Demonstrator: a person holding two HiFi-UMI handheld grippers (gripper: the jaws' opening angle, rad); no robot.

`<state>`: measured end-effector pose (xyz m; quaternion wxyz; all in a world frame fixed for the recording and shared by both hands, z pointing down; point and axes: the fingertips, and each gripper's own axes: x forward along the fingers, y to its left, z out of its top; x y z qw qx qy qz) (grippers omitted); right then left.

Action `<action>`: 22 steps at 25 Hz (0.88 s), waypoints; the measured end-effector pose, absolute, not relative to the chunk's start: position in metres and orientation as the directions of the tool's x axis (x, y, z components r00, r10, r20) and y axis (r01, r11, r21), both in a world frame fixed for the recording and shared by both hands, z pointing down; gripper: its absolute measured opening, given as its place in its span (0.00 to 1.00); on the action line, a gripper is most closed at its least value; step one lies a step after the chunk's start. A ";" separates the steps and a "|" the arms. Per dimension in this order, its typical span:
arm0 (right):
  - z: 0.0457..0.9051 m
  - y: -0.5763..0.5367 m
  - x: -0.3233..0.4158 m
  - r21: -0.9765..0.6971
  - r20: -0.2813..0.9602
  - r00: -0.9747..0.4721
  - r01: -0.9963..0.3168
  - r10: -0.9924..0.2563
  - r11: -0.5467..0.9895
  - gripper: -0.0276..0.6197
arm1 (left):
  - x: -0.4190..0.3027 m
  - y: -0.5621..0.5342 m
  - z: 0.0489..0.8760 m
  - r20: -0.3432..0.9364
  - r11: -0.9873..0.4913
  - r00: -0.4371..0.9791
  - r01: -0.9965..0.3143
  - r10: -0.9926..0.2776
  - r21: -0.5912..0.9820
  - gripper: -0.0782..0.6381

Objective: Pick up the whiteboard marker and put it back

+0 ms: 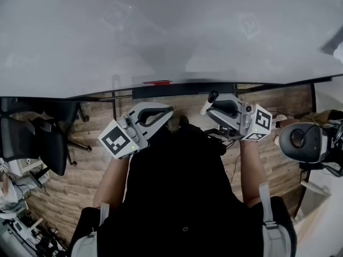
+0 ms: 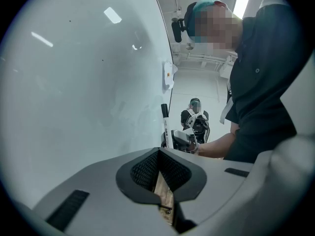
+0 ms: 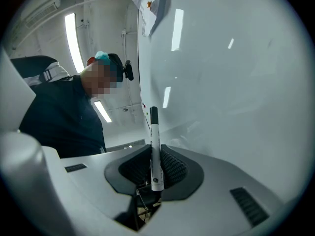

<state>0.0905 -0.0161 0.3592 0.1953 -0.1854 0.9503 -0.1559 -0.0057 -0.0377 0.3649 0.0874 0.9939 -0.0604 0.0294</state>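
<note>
Two hand-held grippers worked before a whiteboard (image 1: 161,31), a smooth, glossy pale sheet that carried soft reflections of ceiling lights. The right gripper (image 3: 153,154) pinched the marker (image 3: 155,134) low on its barrel between black ribbed pads (image 3: 172,167). The marker was a slim round stick with a printed white barrel and a black cap at the far end, and it pointed away from the jaws and upward, close beside the board; contact with the board could not be judged. From the head view the marker (image 1: 208,105) projected from the right gripper (image 1: 214,108) just below the board's dark ledge (image 1: 182,89). The left gripper (image 2: 158,154) had its ribbed pads pressed together in a V with nothing between them, and plank flooring showed through the slot beneath. Both grippers had smooth, grey, rounded moulded shells, each bearing a cube (image 1: 117,142) with square black-and-white markers. The person (image 1: 182,191) wore black and stood over a wood-plank floor (image 1: 91,170), with a black chair (image 1: 45,138) to the left.
</note>
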 end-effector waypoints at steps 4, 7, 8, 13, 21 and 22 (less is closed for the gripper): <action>0.358 -0.018 0.093 -0.370 -0.313 -0.858 -0.284 -0.407 0.885 0.16 | -0.003 -0.038 0.366 0.077 -0.975 0.990 -0.132 -0.119 0.180 0.13; 0.358 -0.017 0.090 -0.365 -0.313 -0.861 -0.280 -0.400 0.888 0.16 | -0.006 -0.040 0.367 0.072 -0.974 0.989 -0.140 -0.129 0.179 0.13; 0.358 -0.016 0.089 -0.363 -0.313 -0.862 -0.279 -0.399 0.889 0.16 | -0.008 -0.041 0.367 0.073 -0.973 0.988 -0.146 -0.135 0.178 0.12; 0.360 -0.013 0.088 -0.351 -0.305 -0.865 -0.287 -0.398 0.891 0.16 | -0.013 -0.040 0.370 0.076 -0.971 0.986 -0.159 -0.147 0.176 0.12; 0.353 -0.018 0.093 -0.299 -0.270 -0.865 -0.342 -0.423 0.891 0.16 | -0.006 -0.039 0.370 0.071 -0.971 0.988 -0.151 -0.140 0.184 0.12; 0.352 -0.019 0.095 -0.289 -0.266 -0.862 -0.357 -0.433 0.888 0.16 | -0.005 -0.040 0.370 0.071 -0.971 0.988 -0.151 -0.140 0.185 0.12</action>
